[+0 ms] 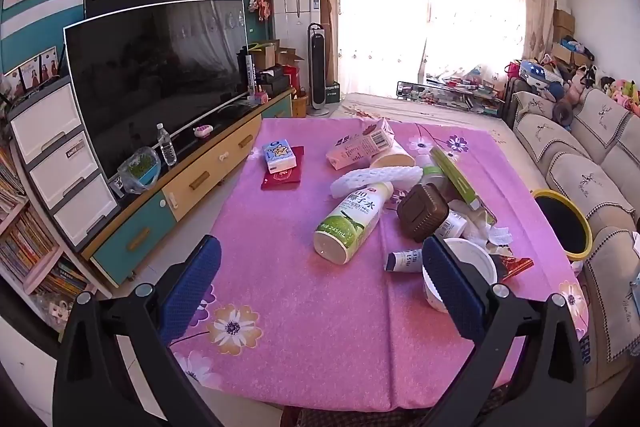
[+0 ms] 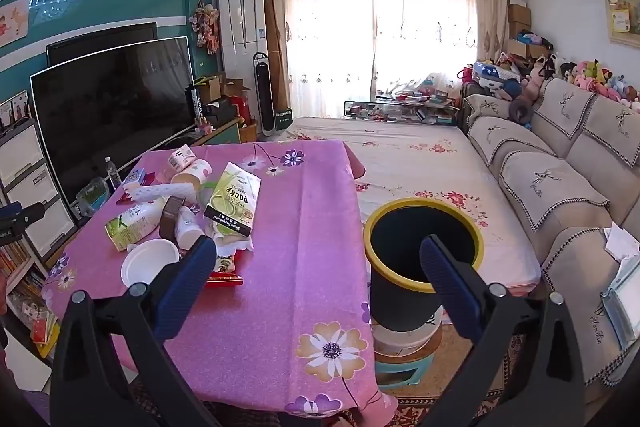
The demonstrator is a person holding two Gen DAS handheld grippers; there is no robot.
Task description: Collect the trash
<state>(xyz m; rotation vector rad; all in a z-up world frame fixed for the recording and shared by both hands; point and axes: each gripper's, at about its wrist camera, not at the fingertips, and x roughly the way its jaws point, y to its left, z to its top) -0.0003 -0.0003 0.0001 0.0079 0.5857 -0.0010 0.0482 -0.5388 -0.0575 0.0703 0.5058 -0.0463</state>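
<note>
With both the left gripper [image 1: 322, 291] and right gripper [image 2: 316, 281] spread wide and empty, the coconut-water bottle [image 1: 350, 223] lies mid-frame, base toward the lower left, neck toward the upper right.

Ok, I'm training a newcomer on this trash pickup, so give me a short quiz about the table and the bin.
1. True or false: the left hand-held gripper holds the white coconut-water bottle with the green label.
2. Which side of the pink flowered tablecloth is the black bin with the yellow rim on, seen from the right wrist?
   A. left
   B. right
3. Fill in: the green Pocky box lies on the ___ of rubbish.

Key:
1. false
2. B
3. pile
</note>
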